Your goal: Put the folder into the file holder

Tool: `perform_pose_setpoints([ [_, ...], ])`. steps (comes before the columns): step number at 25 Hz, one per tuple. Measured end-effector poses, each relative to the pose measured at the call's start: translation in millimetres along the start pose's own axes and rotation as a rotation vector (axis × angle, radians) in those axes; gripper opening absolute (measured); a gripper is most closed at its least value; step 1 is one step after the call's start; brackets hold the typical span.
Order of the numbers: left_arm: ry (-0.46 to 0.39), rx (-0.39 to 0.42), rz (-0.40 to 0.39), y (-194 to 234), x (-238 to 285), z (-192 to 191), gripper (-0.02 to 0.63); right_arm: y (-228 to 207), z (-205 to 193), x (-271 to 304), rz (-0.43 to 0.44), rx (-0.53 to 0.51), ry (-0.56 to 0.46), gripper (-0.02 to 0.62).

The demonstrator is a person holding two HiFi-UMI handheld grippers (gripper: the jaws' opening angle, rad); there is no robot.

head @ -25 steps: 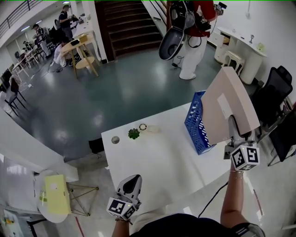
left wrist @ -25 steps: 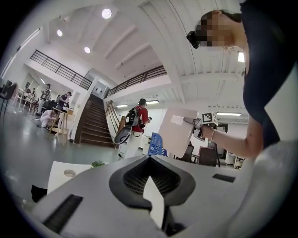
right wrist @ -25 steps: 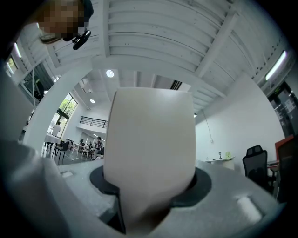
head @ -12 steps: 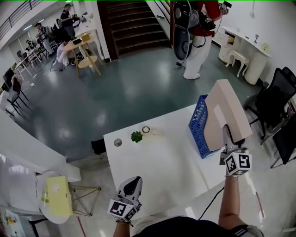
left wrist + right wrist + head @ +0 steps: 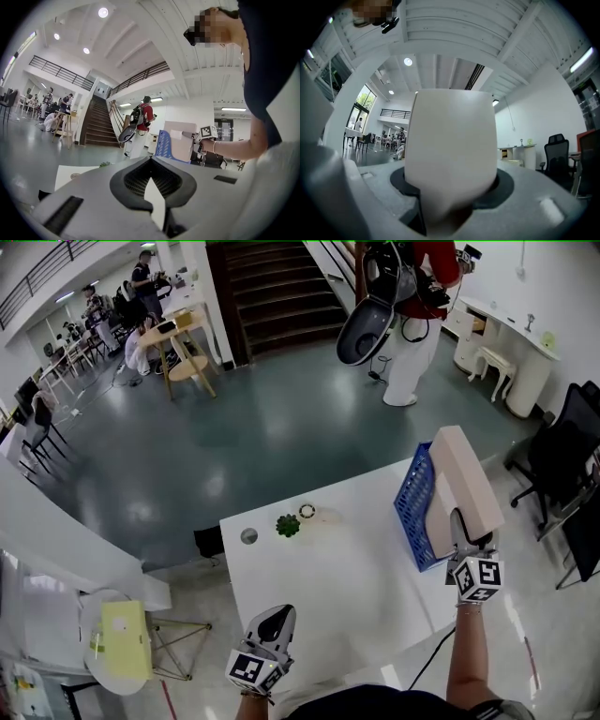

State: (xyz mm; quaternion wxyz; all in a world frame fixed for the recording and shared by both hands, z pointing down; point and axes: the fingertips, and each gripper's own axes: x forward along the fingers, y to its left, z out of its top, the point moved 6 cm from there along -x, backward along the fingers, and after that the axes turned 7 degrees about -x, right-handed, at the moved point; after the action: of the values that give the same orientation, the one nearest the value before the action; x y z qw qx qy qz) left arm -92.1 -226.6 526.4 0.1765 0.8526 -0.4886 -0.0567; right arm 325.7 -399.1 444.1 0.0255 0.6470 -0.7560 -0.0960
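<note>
A thick beige folder (image 5: 464, 486) stands tilted at the right end of the white table (image 5: 347, 568), with my right gripper (image 5: 466, 538) shut on its near edge. In the right gripper view the folder (image 5: 450, 150) fills the gap between the jaws. The folder's left face lies against the blue lattice file holder (image 5: 417, 507); whether its lower part is inside I cannot tell. My left gripper (image 5: 274, 622) is shut and empty at the table's front edge. Past its closed jaws, the left gripper view shows the folder (image 5: 180, 140) and holder (image 5: 163, 143).
A small green plant (image 5: 288, 526), a ring (image 5: 307, 512) and a round disc (image 5: 248, 536) lie near the table's far edge. A person with a backpack (image 5: 412, 296) stands on the floor beyond. A black chair (image 5: 562, 446) stands to the right.
My right gripper has brought the folder lower and more upright, closer against the blue holder. The left gripper has stayed shut in place.
</note>
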Motion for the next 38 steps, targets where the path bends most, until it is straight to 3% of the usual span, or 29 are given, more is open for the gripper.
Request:
perform_pose_setpoints([
  [9,-0.012,0.007,0.015,0.6,1.5,0.0,-0.003,7.8,-44.3,9.2,0.030,0.015,0.092,0.278],
  [17,-0.018,0.014,0.005,-11.7,-6.2,1.0,-0.003,-0.7,-26.7,-11.9,0.006,0.005,0.051,0.314],
  [24,-0.054,0.019,-0.051,-37.2,-18.4,3.8,-0.002,-1.8,-9.1,-79.1,-0.060,0.194,-0.012,0.313],
  [27,-0.047,0.027,-0.072,-55.3,-22.6,4.6,-0.003,5.0,-9.4,-112.9,-0.053,0.194,0.008,0.262],
  [30,-0.056,0.041,-0.101,-70.2,-31.1,3.7,-0.002,14.7,-15.0,-147.5,-0.056,0.187,0.048,0.160],
  [33,-0.053,0.050,-0.122,-85.0,-43.0,-1.0,-0.003,27.0,-17.0,-180.5,-0.056,0.187,0.075,0.001],
  [38,-0.032,0.044,-0.153,-111.2,-61.6,-14.5,-0.003,48.6,-7.8,-225.8,-0.012,0.164,0.077,0.000],
])
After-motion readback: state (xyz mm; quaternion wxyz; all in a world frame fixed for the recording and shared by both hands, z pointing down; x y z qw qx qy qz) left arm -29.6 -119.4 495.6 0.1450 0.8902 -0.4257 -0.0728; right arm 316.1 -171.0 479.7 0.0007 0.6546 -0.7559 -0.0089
